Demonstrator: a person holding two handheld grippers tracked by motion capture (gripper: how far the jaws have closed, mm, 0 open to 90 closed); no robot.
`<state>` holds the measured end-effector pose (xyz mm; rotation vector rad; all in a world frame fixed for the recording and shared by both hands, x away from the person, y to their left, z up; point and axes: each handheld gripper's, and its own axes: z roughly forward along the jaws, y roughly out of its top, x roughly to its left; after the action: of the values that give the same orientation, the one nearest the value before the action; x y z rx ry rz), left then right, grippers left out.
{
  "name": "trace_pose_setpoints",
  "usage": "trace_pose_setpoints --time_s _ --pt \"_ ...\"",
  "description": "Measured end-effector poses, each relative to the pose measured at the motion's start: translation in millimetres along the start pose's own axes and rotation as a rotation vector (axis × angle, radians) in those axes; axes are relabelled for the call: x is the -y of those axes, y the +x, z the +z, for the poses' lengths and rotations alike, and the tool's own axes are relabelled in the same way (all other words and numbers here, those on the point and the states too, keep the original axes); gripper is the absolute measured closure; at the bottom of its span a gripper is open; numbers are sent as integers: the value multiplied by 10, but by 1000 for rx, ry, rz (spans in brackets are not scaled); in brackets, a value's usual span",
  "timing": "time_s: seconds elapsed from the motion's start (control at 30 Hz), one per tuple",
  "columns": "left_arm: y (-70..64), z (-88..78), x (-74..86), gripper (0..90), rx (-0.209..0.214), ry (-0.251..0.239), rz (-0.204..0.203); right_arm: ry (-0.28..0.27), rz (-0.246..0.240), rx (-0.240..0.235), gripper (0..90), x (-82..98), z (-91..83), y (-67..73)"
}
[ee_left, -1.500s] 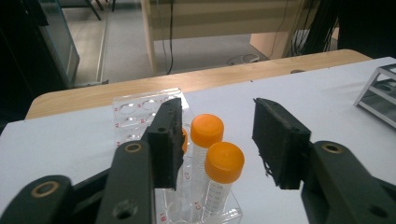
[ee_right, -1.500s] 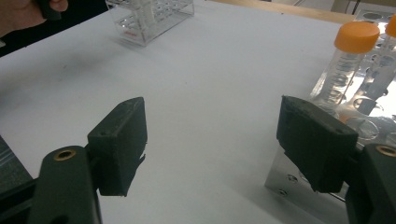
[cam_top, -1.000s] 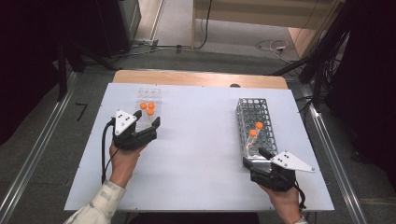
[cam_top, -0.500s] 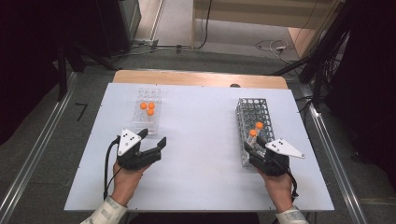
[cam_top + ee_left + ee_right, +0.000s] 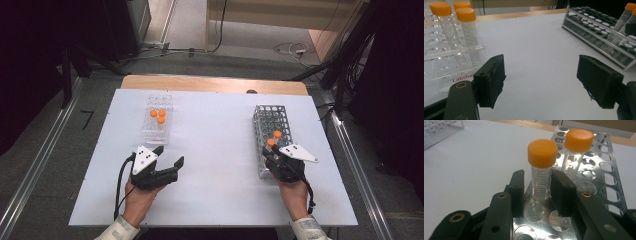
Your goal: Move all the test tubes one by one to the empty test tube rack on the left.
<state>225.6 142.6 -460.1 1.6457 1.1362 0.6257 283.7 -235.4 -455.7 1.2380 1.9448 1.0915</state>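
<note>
The right gripper stands at the near end of the metal rack, its jaws either side of a tube with an orange cap that stands upright in one of the rack's holes. The jaws have just been closing on it; the right pad looks to touch the tube wall, while on the left I cannot tell whether a thin gap remains. A second capped tube stands one hole farther along, just beside the first (close enough to crowd the grip). The rack lies along the right side of the white table, near its right edge yet well inside it.

The left gripper hovers over the table's near left part, jaws wide with nothing between them, and they have just been opening a little further. Ahead of it, toward the far left, a clear plastic rack holds three orange-capped tubes. Between the two racks the tabletop is a broad bare stretch, and bare room also lies between the left gripper and the near edge.
</note>
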Motion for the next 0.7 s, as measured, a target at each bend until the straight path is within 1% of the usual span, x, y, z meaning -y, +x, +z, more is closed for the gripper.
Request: trace_pose_setpoints --time_s 0.13,0.3,0.4,0.5,0.7 --pt "3 -1 2 225 -1 1 -1 12 0 22 702 -1 30 -1" --pt "7 8 7 224 0 4 -4 -1 -8 30 711 -17 12 11" --pt "5 9 8 224 1 4 -4 -25 -13 29 711 -53 -41 13" --pt "-1 6 8 224 2 2 -4 -53 -7 25 712 -107 -124 10" --pt "-4 -3 5 224 -1 -6 0 -110 -20 23 714 -202 -298 28"
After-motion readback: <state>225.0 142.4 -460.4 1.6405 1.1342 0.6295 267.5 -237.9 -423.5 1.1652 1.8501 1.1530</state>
